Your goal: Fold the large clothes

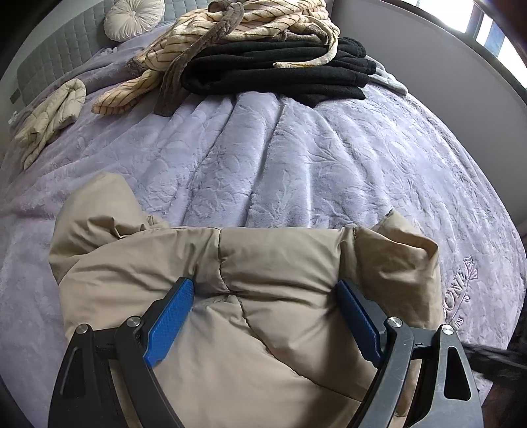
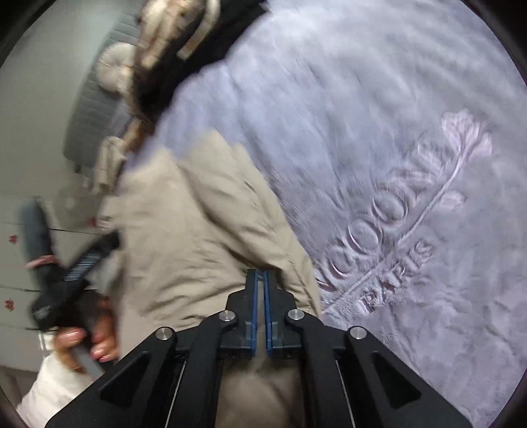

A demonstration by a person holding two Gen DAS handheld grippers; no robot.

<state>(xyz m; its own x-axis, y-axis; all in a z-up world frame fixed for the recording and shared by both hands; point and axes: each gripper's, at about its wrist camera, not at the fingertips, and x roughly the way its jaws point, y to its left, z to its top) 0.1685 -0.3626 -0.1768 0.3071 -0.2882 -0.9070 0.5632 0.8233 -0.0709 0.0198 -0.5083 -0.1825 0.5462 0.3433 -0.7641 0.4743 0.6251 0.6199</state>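
Observation:
A beige puffer jacket point(image 1: 257, 263) lies bunched on the lavender bedspread point(image 1: 280, 158). My left gripper point(image 1: 263, 293) is open, its blue pads point(image 1: 171, 316) spread on either side of a padded fold of the jacket. In the right wrist view the jacket point(image 2: 197, 224) shows left of centre, and my right gripper point(image 2: 261, 280) is shut on its edge, with fabric pinched between the blue pads. The left gripper point(image 2: 62, 266) and the hand holding it show at the left of that blurred view.
At the far side of the bed lie a striped cream robe point(image 1: 237, 29) on folded black clothes point(image 1: 283, 72), a cream garment point(image 1: 49, 115) and a round cushion point(image 1: 131, 16) by the grey headboard point(image 1: 56, 56). The bedspread bears an embossed logo point(image 2: 405, 217).

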